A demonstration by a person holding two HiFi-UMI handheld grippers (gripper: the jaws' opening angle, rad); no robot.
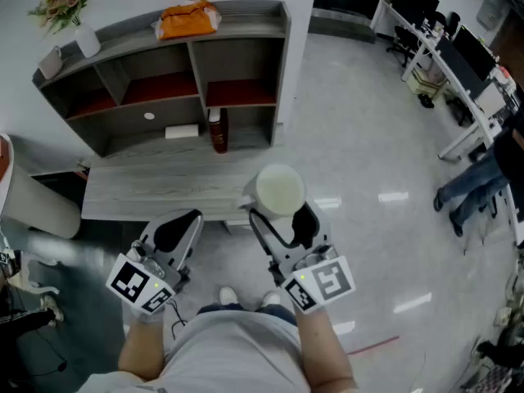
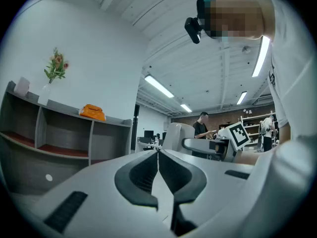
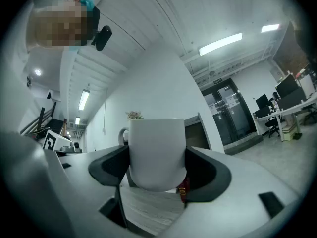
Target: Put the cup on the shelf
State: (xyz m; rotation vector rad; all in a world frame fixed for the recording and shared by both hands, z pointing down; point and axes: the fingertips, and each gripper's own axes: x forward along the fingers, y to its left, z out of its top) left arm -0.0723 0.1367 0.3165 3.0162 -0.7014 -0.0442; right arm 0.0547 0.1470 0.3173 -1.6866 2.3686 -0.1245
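My right gripper [image 1: 280, 209] is shut on a white cup [image 1: 280, 190], held upright above the front edge of the low grey table [image 1: 155, 188]. In the right gripper view both dark pads press the sides of the cup [image 3: 157, 152], and its handle [image 3: 124, 133] points left. The grey shelf unit [image 1: 246, 24] stands beyond the table against the wall. My left gripper [image 1: 182, 223] hangs to the left of the cup, near the person's body. Its jaws are shut [image 2: 158, 153] with nothing between them.
An orange bag [image 1: 189, 18] lies on the shelf top, with a flower vase [image 1: 72, 16] at its left end. A red bottle [image 1: 217, 131] and a white box [image 1: 182, 132] sit in the lower compartments. Desks and chairs [image 1: 454, 64] stand at the far right.
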